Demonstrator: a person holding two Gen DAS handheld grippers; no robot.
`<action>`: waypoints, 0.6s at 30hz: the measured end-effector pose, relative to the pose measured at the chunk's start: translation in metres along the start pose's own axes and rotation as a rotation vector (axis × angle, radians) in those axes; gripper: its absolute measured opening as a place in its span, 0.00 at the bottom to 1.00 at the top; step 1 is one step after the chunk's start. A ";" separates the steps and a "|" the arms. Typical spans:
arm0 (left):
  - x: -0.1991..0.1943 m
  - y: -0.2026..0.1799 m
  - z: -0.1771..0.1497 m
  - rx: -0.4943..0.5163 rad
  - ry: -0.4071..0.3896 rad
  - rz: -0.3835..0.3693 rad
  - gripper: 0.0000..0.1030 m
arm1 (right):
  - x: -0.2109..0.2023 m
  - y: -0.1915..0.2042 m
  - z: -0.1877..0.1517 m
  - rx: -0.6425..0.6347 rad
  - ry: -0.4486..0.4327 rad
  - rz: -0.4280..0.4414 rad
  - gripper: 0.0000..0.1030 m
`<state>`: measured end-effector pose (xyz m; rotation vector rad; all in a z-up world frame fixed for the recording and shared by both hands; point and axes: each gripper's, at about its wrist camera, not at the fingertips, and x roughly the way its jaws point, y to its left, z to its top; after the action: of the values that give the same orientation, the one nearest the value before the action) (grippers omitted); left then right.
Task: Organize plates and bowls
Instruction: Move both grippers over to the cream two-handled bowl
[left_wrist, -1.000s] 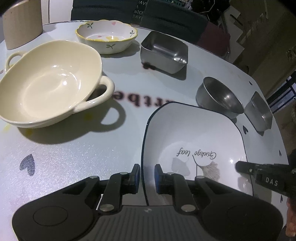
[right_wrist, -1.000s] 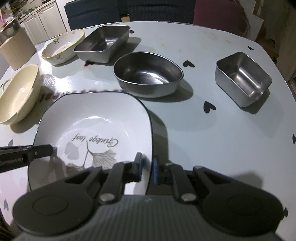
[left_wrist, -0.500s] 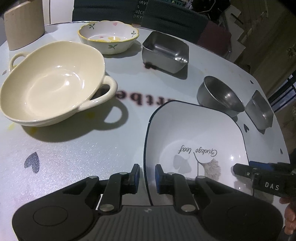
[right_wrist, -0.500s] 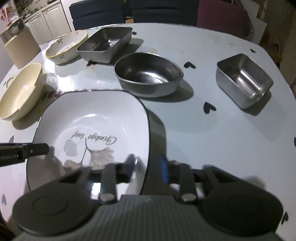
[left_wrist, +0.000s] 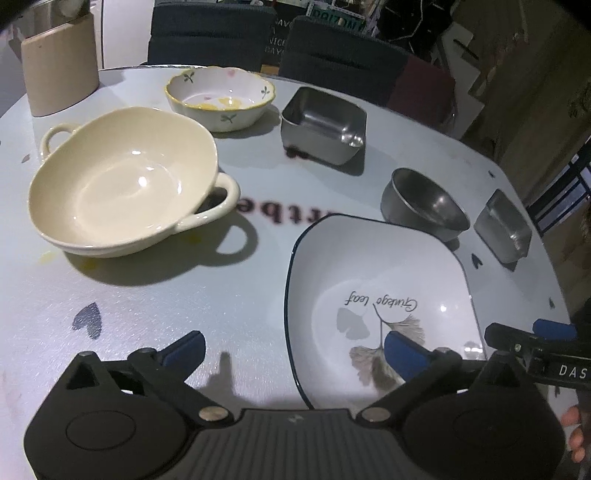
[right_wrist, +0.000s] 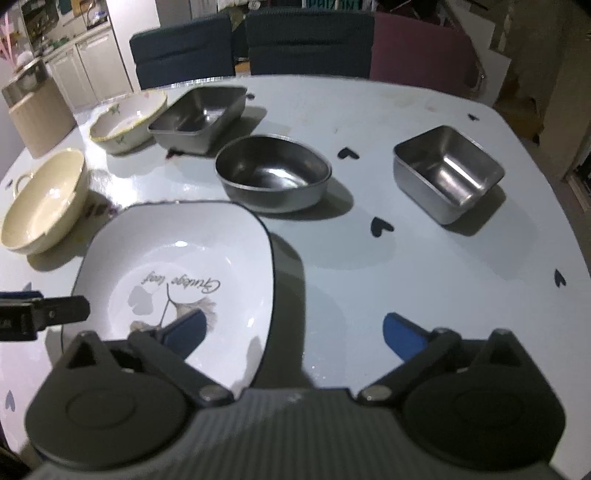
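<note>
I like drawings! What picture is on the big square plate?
Grey leaves on thin stems under dark writing, on a white plate with a dark rim. Clearest in the left wrist view.

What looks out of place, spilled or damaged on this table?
Little stands out. The floral bowl holds yellow residue, and yellowish smears mark the table beside the cream bowl. A dark blotch sits under the near edge of the large steel tray. Nothing is tipped or broken.

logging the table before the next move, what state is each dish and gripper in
square plate: flat on table, released, empty
cream bowl: upright, empty
flowered bowl: upright, yellow residue inside
round metal bowl: upright, empty
left gripper: opening, straddling plate's rim
right gripper: opening, straddling plate's rim
</note>
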<state>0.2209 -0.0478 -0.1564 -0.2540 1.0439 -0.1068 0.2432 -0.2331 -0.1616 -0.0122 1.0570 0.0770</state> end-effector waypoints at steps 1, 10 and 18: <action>-0.003 0.000 0.000 -0.002 -0.005 -0.002 1.00 | -0.003 -0.001 -0.001 0.007 -0.008 0.005 0.99; -0.034 0.007 0.003 0.024 -0.071 0.002 1.00 | -0.029 -0.001 -0.001 0.038 -0.136 0.010 1.00; -0.069 0.028 0.031 0.012 -0.196 0.042 1.00 | -0.045 0.012 0.007 0.057 -0.241 0.026 1.00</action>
<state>0.2125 -0.0021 -0.0907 -0.2267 0.8526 -0.0486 0.2268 -0.2236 -0.1187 0.0608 0.8177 0.0696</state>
